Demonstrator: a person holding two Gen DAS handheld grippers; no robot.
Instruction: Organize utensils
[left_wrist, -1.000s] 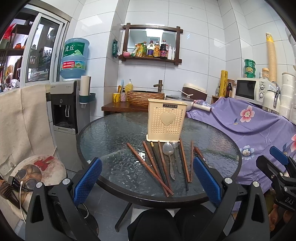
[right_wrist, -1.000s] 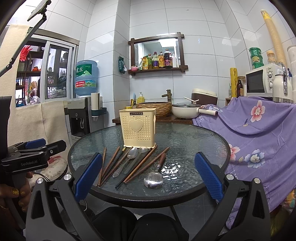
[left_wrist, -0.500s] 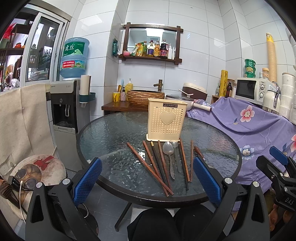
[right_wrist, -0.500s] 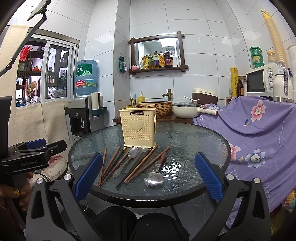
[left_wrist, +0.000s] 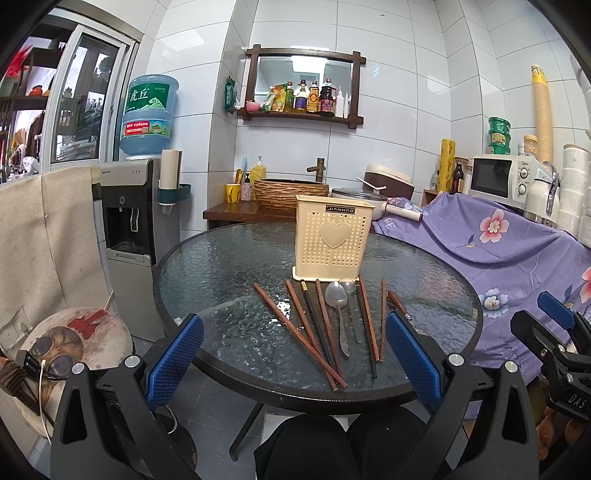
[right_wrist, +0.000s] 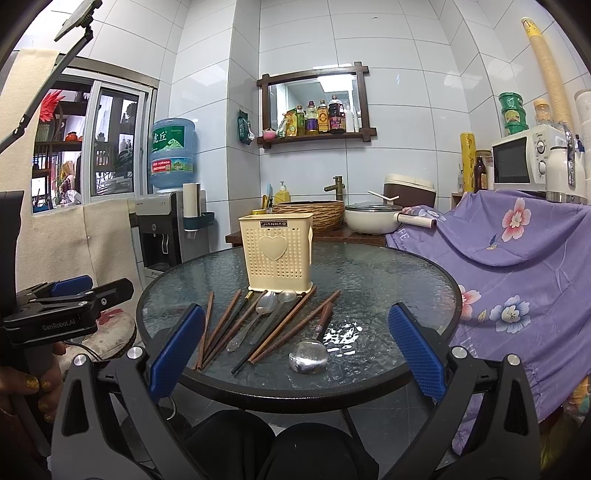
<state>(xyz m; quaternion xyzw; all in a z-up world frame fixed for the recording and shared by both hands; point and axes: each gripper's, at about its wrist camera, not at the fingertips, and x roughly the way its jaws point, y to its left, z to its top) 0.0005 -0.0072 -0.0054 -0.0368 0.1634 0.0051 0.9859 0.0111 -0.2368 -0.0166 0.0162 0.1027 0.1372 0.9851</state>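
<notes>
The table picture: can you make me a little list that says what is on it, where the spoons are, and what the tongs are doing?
table: round glass table
holder: cream utensil holder, upright, no utensils showing
chopsticks: brown and black chopsticks, lying loose in front of the holder
spoons: two spoons among the chopsticks; one ladle near the front edge
left tongs: open, holding nothing
right tongs: open, holding nothing

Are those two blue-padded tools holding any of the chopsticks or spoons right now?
No. The left tool and right tool are both open and empty; chopsticks and spoons lie on the glass table.
</notes>
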